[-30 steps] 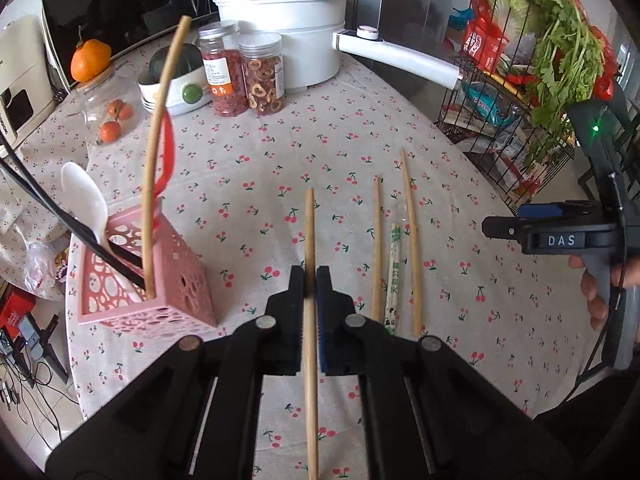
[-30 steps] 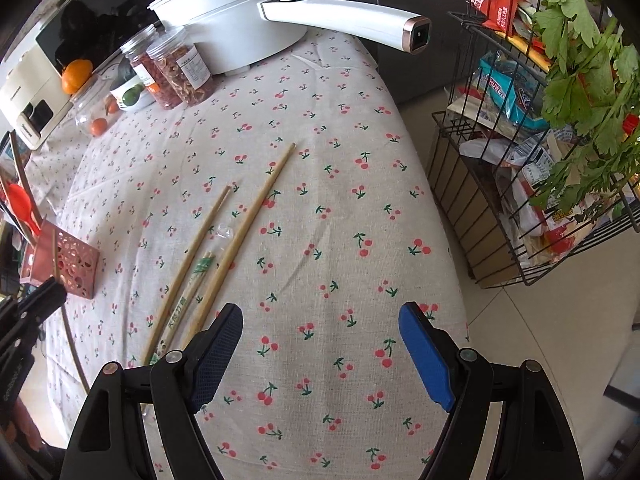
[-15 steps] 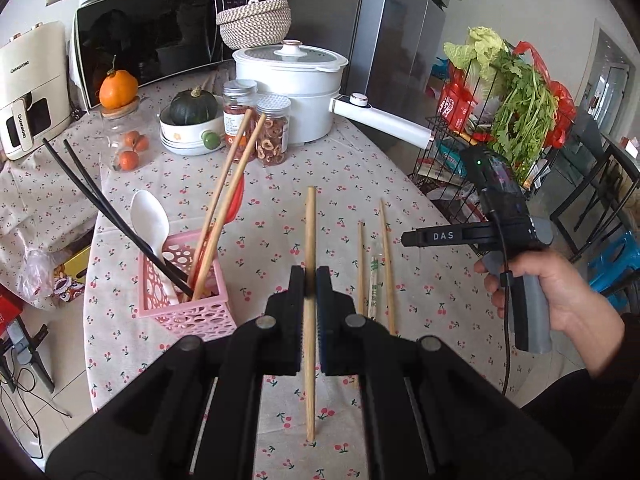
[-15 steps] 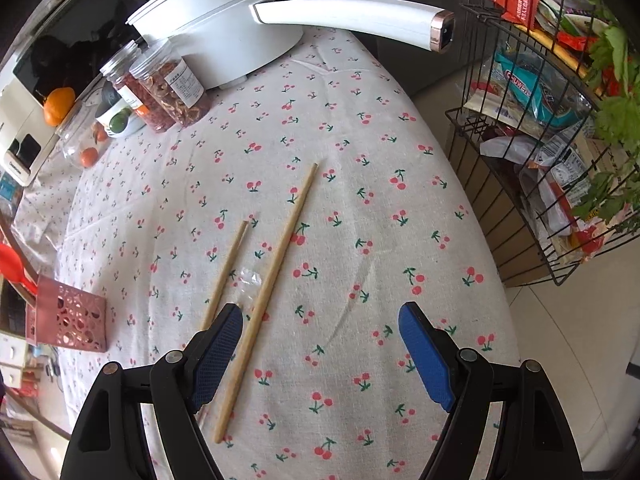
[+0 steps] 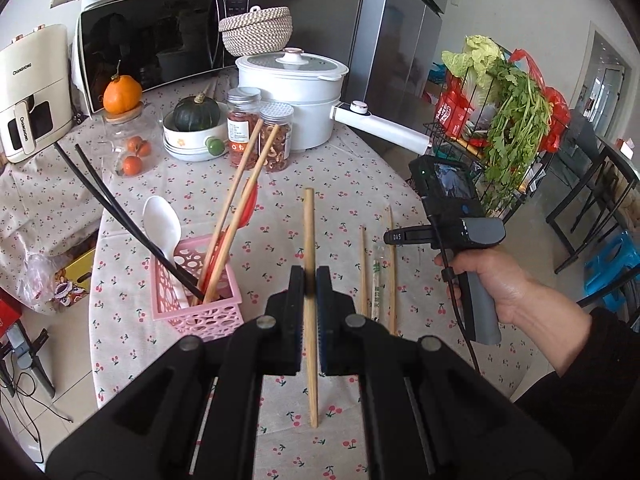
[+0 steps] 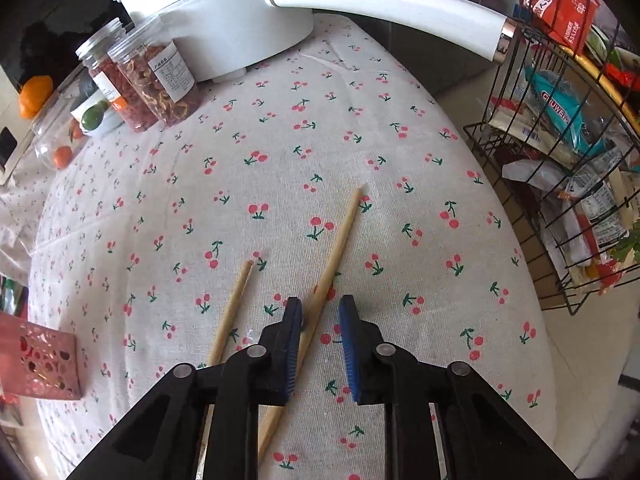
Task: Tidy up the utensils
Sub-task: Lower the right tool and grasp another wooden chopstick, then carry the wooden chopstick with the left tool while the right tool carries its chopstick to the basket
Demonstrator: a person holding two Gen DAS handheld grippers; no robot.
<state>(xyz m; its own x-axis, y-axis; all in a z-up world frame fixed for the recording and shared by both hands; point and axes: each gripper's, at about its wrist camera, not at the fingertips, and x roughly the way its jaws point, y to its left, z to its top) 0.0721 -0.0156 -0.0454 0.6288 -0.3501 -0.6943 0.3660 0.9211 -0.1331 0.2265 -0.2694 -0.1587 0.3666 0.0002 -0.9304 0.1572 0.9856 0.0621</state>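
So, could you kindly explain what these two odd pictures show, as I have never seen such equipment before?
There is no robot here: a person holds a hand-held two-finger gripper in each hand, and each gripper has a wide-angle camera looking along its fingers. The black shapes at the bottom of each picture are those fingers.

The left view shows the left gripper shut on a wooden chopstick, above a table with a cherry-print cloth. Beside it stands a pink basket already holding chopsticks and a white spoon. The person's right hand is visible there too, holding the other tool.

The right view looks steeply down on the table. The right gripper is closing around the long chopstick, which lies between its blue pads. A shorter chopstick lies alongside.
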